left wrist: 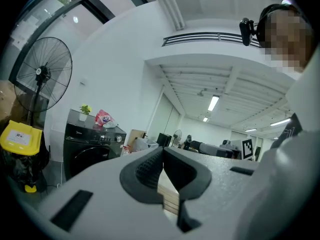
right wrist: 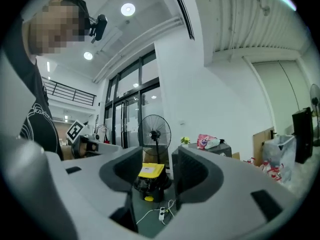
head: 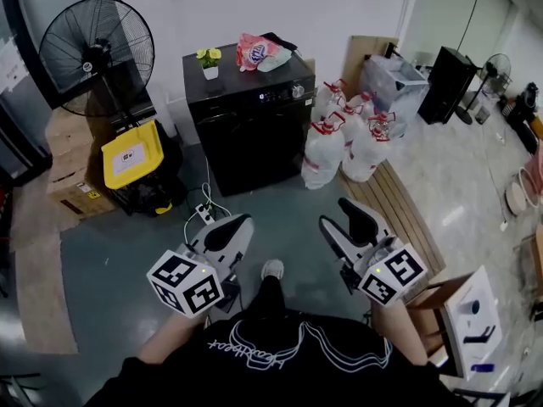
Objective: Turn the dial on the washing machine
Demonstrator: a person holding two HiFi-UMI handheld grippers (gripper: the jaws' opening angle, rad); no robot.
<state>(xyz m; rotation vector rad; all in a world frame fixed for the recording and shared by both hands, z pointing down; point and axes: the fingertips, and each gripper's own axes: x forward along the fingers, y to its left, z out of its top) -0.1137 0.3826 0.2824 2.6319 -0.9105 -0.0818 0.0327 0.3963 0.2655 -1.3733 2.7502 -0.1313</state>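
dial [head: 298,91]: right end of the washing machine [head: 250,125] control panel, well ahead of you.
handling: probably a stiff, smooth knob; pinch its rim squarely.
left gripper [head: 227,231]: jaws together, empty.
right gripper [head: 352,219]: jaws partly apart, empty.

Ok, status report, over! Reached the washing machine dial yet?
Left gripper shut, empty; right gripper open, empty. Dial untouched, washing machine well ahead. Power strip on the path.
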